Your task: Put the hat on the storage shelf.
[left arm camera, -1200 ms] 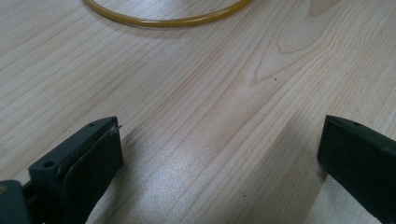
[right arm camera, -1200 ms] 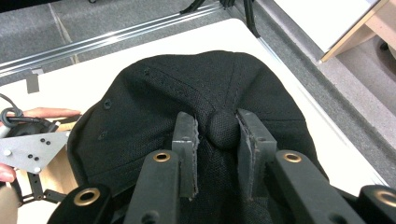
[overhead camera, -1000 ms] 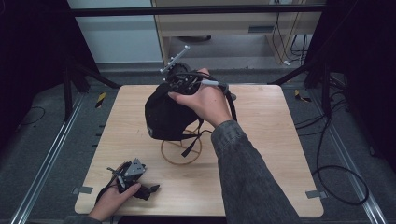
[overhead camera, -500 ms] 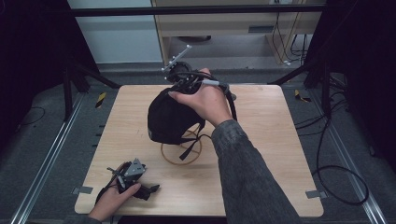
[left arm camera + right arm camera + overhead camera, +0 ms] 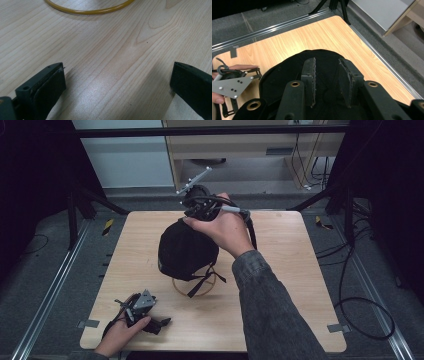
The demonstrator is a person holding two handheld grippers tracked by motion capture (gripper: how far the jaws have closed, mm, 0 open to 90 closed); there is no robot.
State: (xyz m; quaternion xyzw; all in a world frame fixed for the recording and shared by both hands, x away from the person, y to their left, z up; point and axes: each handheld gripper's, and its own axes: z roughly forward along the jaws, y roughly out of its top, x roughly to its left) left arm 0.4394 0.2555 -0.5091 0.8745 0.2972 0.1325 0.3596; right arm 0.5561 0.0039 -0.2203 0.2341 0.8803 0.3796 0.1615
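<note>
A black fabric hat (image 5: pixel 187 252) with dangling straps hangs under my right gripper (image 5: pixel 194 219), just above a yellow ring (image 5: pixel 176 287) lying on the wooden table (image 5: pixel 280 270). In the right gripper view the jaws (image 5: pixel 327 61) point down into the hat's crown (image 5: pixel 284 75), narrowly apart with dark fabric bunched between the pads. My left gripper (image 5: pixel 159 322) rests on the table near the front left edge. Its jaws (image 5: pixel 117 72) stand wide apart over bare wood, and the ring's edge (image 5: pixel 87 11) lies ahead of them.
Metal rails run along the table's left and right sides. A desk and cables stand beyond the far edge. The left hand and its gripper's grey plate (image 5: pixel 232 86) lie beside the hat in the right gripper view.
The hat and the right hand have shifted slightly over the ring. The left gripper has not moved.
</note>
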